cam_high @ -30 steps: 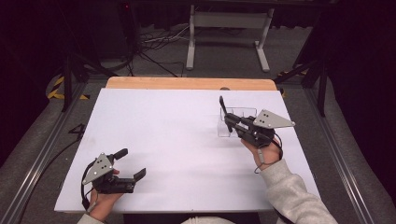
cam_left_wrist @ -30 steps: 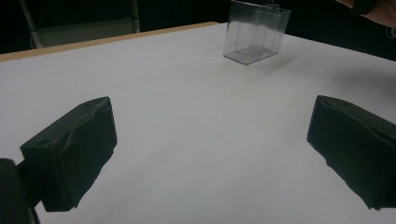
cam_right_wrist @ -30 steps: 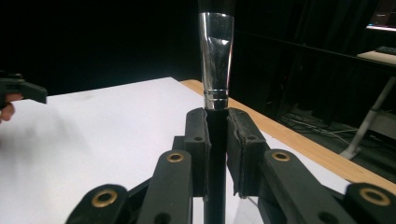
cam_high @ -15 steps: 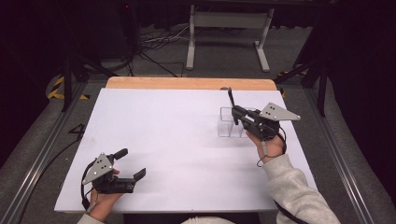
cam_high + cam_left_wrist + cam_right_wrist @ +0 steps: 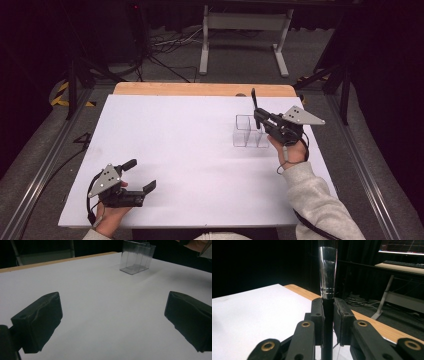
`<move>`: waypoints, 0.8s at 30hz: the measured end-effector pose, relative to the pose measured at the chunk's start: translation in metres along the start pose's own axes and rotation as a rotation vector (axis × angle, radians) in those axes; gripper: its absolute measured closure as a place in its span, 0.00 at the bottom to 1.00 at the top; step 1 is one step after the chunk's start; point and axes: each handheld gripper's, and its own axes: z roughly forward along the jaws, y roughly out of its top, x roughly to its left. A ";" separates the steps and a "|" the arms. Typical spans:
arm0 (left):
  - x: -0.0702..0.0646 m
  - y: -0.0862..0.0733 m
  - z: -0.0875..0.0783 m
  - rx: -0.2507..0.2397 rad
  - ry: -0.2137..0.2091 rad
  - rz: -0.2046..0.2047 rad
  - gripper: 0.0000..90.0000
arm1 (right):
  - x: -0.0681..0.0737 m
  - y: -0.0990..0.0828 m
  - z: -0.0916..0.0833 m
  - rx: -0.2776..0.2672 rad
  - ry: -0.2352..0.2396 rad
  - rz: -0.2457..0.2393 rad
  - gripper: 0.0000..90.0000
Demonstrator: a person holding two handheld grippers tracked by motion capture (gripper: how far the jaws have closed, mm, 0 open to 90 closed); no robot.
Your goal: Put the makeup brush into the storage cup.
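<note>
A dark brush with a silver ferrule [image 5: 327, 270] stands upright between the pads of my right gripper [image 5: 328, 312], which is shut on its black handle. In the high view that gripper [image 5: 257, 119] holds the brush [image 5: 254, 102] over the right rear part of a clear plastic compartment box [image 5: 248, 132] on the white table [image 5: 175, 135]. My left gripper [image 5: 141, 175] rests open near the table's front left corner, with nothing between its jaws. In the left gripper view it [image 5: 112, 322] faces the clear box [image 5: 136, 257] far across the table.
A bare wooden strip [image 5: 200, 89] runs along the table's far edge. Beyond it are a white metal stand [image 5: 245, 30] and cables on the floor. A monitor and keyboard [image 5: 404, 255] sit off to the right in the right gripper view.
My right gripper has carried the brush to the right and a little farther back, from above the box's left side to its right side. The left gripper has stayed still.
</note>
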 end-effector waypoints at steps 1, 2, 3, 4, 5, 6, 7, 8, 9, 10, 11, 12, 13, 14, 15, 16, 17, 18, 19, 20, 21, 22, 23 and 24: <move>0.000 0.000 0.000 -0.003 0.001 -0.001 0.02 | -0.001 -0.001 0.000 0.001 -0.006 0.006 0.88; 0.000 0.000 0.000 -0.004 0.001 -0.001 0.02 | -0.002 -0.001 -0.001 -0.003 -0.011 0.006 0.88; 0.000 0.000 0.000 -0.004 0.001 0.000 0.02 | -0.003 -0.002 -0.001 -0.007 -0.014 0.013 0.88; 0.000 0.000 0.000 -0.005 0.001 -0.001 0.02 | -0.005 -0.003 -0.001 -0.012 -0.019 0.017 0.88; 0.000 0.000 0.000 -0.003 0.001 0.001 0.02 | -0.006 -0.004 -0.001 -0.014 -0.024 0.023 0.88; 0.000 0.000 0.000 -0.003 0.000 0.002 0.02 | -0.007 -0.005 -0.001 -0.014 -0.030 0.029 0.88; 0.000 0.000 0.000 -0.004 0.001 0.000 0.02 | -0.008 -0.007 0.000 -0.013 -0.034 0.036 0.88; 0.000 0.000 0.000 -0.005 0.001 -0.002 0.02 | -0.010 -0.008 0.000 -0.009 -0.040 0.037 0.88; 0.000 0.000 0.000 -0.003 0.001 -0.002 0.02 | -0.011 -0.008 0.000 -0.008 -0.044 0.038 0.88; 0.000 0.000 0.000 -0.003 0.001 -0.002 0.02 | -0.012 -0.010 0.000 -0.009 -0.051 0.043 0.88; 0.000 0.000 0.000 -0.003 0.001 -0.002 0.02 | -0.013 -0.010 0.000 -0.009 -0.056 0.044 0.88; 0.000 0.000 0.000 -0.003 0.001 -0.002 0.02 | -0.015 -0.011 0.000 -0.007 -0.063 0.045 0.88; 0.000 0.000 0.000 -0.003 0.001 -0.002 0.02 | -0.016 -0.012 0.000 -0.008 -0.068 0.047 0.88; 0.000 0.000 0.000 -0.004 0.001 -0.002 0.02 | -0.018 -0.013 0.000 -0.008 -0.073 0.048 0.88; 0.000 0.000 0.000 -0.003 0.001 -0.002 0.02 | -0.018 -0.013 0.000 -0.005 -0.079 0.048 0.88; 0.000 0.000 0.000 -0.003 0.001 -0.002 0.02 | -0.020 -0.014 0.000 -0.005 -0.085 0.052 0.88; 0.000 0.000 0.000 -0.003 0.001 -0.001 0.02 | -0.021 -0.015 0.000 -0.005 -0.088 0.054 0.88; 0.000 0.000 0.000 -0.003 0.000 -0.001 0.02 | -0.022 -0.016 0.000 -0.002 -0.094 0.054 0.88; 0.000 0.000 0.000 -0.003 0.000 -0.001 0.02 | -0.022 -0.016 0.000 -0.002 -0.094 0.054 0.88; 0.000 0.000 0.000 -0.004 0.001 -0.002 0.02 | -0.023 -0.018 0.000 0.000 -0.102 0.048 0.88; 0.000 0.000 0.000 -0.003 0.001 -0.002 0.02 | -0.023 -0.018 0.000 0.000 -0.102 0.048 0.88; 0.000 0.000 0.000 -0.003 0.001 -0.001 0.02 | -0.024 -0.019 0.000 0.003 -0.106 0.048 0.88; 0.000 0.000 0.000 -0.003 0.000 -0.002 0.02 | -0.025 -0.020 0.000 0.002 -0.107 0.047 0.88; 0.000 0.000 0.000 -0.003 0.000 -0.001 0.02 | -0.025 -0.022 0.000 0.002 -0.106 0.047 0.88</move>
